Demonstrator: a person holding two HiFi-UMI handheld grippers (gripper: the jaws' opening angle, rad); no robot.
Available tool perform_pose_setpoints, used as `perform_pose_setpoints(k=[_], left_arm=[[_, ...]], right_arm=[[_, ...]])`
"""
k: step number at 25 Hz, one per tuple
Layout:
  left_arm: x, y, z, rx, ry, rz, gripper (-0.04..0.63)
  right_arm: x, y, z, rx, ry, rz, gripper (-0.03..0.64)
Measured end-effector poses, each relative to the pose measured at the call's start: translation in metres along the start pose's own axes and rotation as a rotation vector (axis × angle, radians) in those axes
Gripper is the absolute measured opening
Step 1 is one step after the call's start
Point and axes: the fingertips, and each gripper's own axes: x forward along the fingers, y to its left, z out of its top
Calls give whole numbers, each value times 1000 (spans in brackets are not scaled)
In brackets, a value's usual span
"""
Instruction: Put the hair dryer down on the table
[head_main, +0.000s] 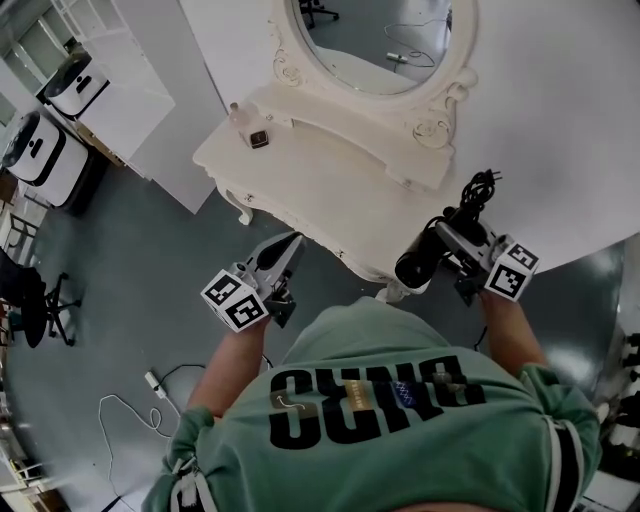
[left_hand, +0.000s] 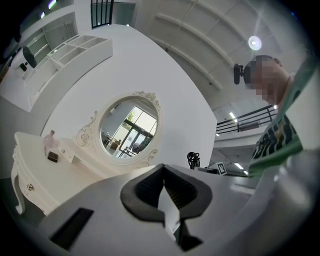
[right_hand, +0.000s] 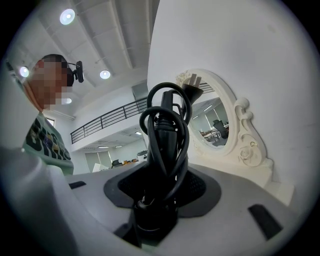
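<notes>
A black hair dryer (head_main: 420, 262) with its cord (head_main: 480, 188) coiled round the handle is held in my right gripper (head_main: 462, 235), just off the front right corner of the white dressing table (head_main: 320, 180). In the right gripper view the handle and looped cord (right_hand: 162, 145) stand up between the jaws, which are shut on them. My left gripper (head_main: 290, 243) hangs in front of the table's front edge, pointing up at it. Its jaws are shut with nothing in them (left_hand: 163, 172). The dryer is in the air, clear of the tabletop.
An oval mirror (head_main: 375, 40) stands at the back of the table. A small bottle (head_main: 240, 115) and a dark box (head_main: 259, 139) sit at the table's left end. White cabinets (head_main: 45, 150), an office chair (head_main: 40, 300) and a floor cable (head_main: 150, 385) lie to the left.
</notes>
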Motion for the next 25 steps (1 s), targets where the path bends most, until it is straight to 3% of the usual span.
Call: perform_pose_setpoints(k=[5, 9, 15, 25], left_arm=[[47, 9, -2, 25, -21, 69, 11], [84, 12, -2, 26, -74, 171, 11], [115, 17, -3, 23, -102, 265, 11], [83, 64, 6, 56, -56, 241, 11]], right_arm=[[8, -50, 15, -8, 34, 86, 173], [18, -88, 27, -46, 101, 181, 173], [36, -119, 38, -119, 176, 286, 173], [101, -109, 23, -242, 291, 261, 172]])
